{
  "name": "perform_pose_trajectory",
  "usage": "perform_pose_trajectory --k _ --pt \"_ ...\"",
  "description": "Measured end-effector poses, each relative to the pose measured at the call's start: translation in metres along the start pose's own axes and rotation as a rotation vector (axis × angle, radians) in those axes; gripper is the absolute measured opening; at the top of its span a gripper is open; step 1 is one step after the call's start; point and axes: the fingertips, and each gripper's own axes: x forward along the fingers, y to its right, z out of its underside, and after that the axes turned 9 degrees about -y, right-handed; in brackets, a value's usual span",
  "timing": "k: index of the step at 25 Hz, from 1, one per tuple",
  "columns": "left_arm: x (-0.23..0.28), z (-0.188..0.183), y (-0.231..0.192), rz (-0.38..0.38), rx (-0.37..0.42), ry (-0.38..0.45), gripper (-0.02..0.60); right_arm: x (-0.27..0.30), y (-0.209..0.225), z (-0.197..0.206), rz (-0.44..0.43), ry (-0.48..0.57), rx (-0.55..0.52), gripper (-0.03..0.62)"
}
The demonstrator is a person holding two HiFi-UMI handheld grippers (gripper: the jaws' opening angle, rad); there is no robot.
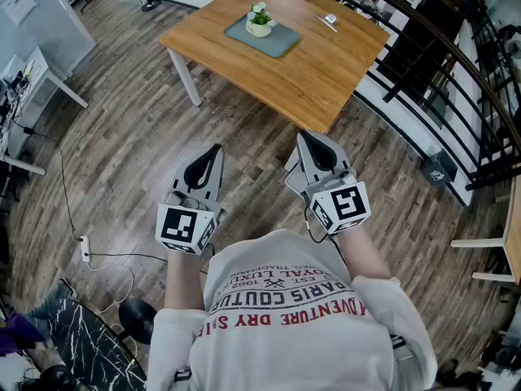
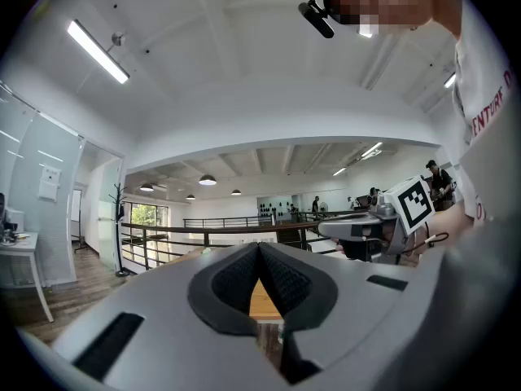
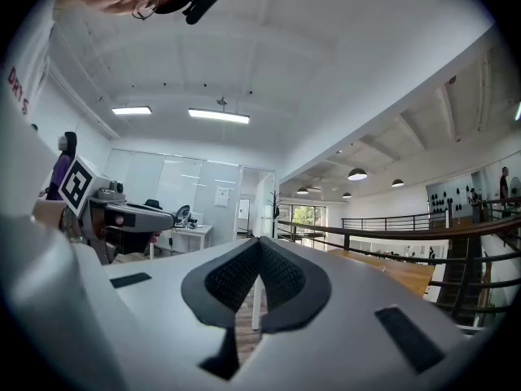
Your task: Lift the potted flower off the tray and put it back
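Wooden table (image 1: 317, 76) holds potted flower (image 1: 260, 20) on tray (image 1: 279, 44) (well ahead); left gripper (image 1: 216, 148) and right gripper (image 1: 304, 136) hover pressed together, empty.

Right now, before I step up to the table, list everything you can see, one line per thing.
Table: one, light wood with white legs, ahead of the person.
Tray: one, grey-green, on the table's far part.
Potted flower: one, white pot with green leaves and pale blooms, standing on the tray.
Small object: one, silvery, on the table right of the tray; too small to identify.
Railing: one run, black, beyond the table's right side.
Desk: one, white, far left.
Power strip: one, white, on the wood floor at left.
Left gripper: one, grey, shut and empty, short of the table.
Right gripper: one, grey, shut and empty, beside it.
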Motion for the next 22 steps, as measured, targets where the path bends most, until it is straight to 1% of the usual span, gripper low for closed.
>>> perform_pose_trajectory --k 7,11,15,19,20,21,22 --pt "-0.004 0.000 -0.012 -0.001 0.000 0.004 0.012 0.008 -0.011 -0.002 -0.004 0.000 0.000 0.026" --pt "-0.011 0.001 -0.023 0.000 -0.003 0.011 0.012 0.016 -0.024 -0.004 -0.016 0.000 -0.013 0.026" --pt "-0.018 0.005 -0.037 0.000 -0.005 0.017 0.012 0.025 -0.033 -0.003 0.006 0.019 0.016 0.026" --pt "-0.027 0.014 -0.056 -0.015 -0.015 0.008 0.012 0.040 -0.049 -0.001 -0.028 0.033 0.015 0.036" --pt "-0.030 0.016 -0.061 -0.019 -0.019 0.005 0.012 0.044 -0.052 -0.001 -0.037 0.042 0.022 0.108" --pt "-0.032 0.019 -0.066 -0.024 -0.022 0.004 0.012 0.048 -0.054 -0.002 -0.041 0.055 0.031 0.251" --pt "-0.034 0.021 -0.071 -0.031 -0.025 0.002 0.012 0.053 -0.054 -0.004 -0.037 0.067 0.037 0.353"
